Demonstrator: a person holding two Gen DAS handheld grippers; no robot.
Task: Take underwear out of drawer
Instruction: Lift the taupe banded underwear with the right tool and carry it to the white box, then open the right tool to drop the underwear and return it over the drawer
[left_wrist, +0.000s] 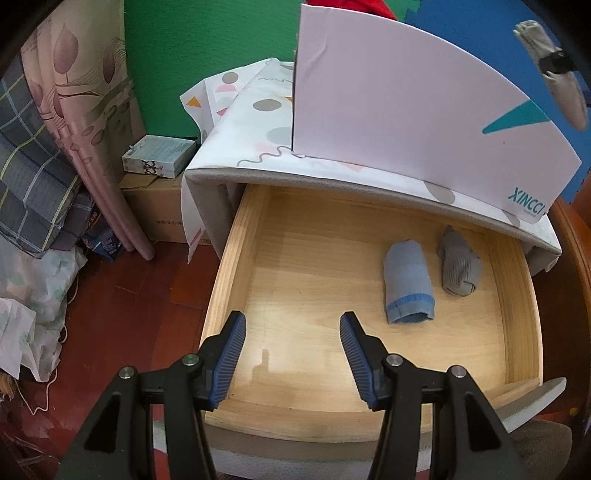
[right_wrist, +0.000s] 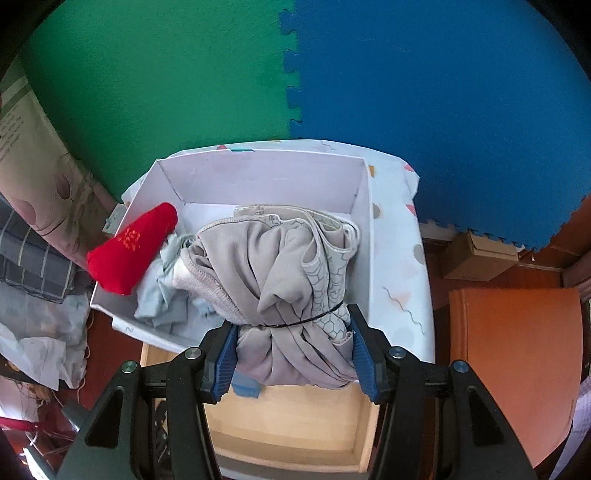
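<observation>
The job looks partly done: one bundle of underwear (right_wrist: 291, 291) is already out of the drawer (left_wrist: 236, 251) and held above the white box (right_wrist: 258, 177), while two rolled pieces remain inside the drawer.

In the left wrist view, the left tongs (left_wrist: 292, 354) hang released over the drawer's near end, nothing between the pads. At about 2 o'clock from them lies a blue roll (left_wrist: 408, 286), and just beside it, further toward 2 o'clock, a grey roll (left_wrist: 460, 264); the rest of the drawer floor is bare wood. Whether these rolls are underwear or socks I cannot tell.

In the right wrist view, the right tongs (right_wrist: 291, 354) are clenched on the grey bundle, which is tied with a thin black band. Beyond it at 12 o'clock the box stands on the patterned cloth (right_wrist: 402, 266) covering the cabinet top. It holds a red piece (right_wrist: 135, 247) leaning over its rim at 10 o'clock and pale blue cloth (right_wrist: 162, 295).

My judgement: what remains is setting this bundle down and fetching the two rolls.
</observation>
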